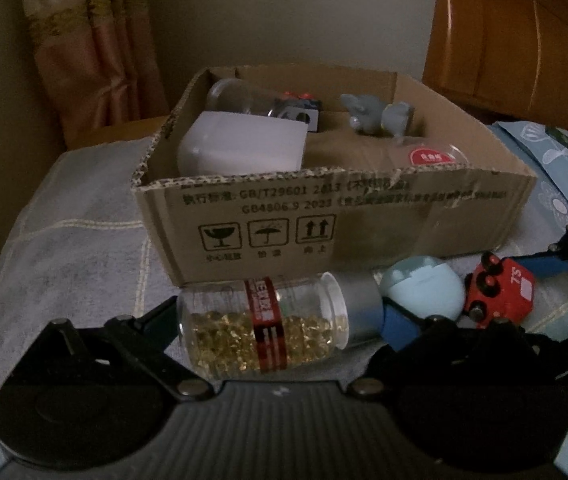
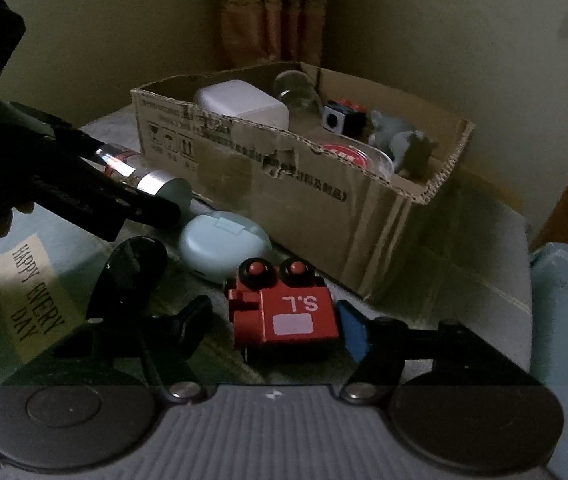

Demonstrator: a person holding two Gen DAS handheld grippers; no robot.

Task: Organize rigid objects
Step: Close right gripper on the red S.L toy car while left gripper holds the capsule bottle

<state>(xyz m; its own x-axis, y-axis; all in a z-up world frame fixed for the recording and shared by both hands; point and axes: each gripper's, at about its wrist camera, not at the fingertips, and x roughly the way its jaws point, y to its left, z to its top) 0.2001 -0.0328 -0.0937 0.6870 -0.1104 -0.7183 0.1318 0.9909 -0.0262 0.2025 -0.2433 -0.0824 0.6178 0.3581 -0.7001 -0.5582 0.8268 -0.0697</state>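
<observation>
A clear bottle of golden capsules, with a red label and a silver cap, lies crosswise in front of the cardboard box. My left gripper is shut on it end to end, one pad on the base and one on the cap. In the right wrist view the red toy truck marked "S.L" sits on the bedcover between the jaws of my right gripper. The blue right pad touches the truck. A narrow gap shows at the black left finger. A pale blue round case lies between bottle and truck.
The box holds a white block, a glass jar, a black-and-silver cube, a grey elephant toy and a red-lidded clear tub. A wooden headboard stands at the right, a curtain behind. A printed cushion lies at the left.
</observation>
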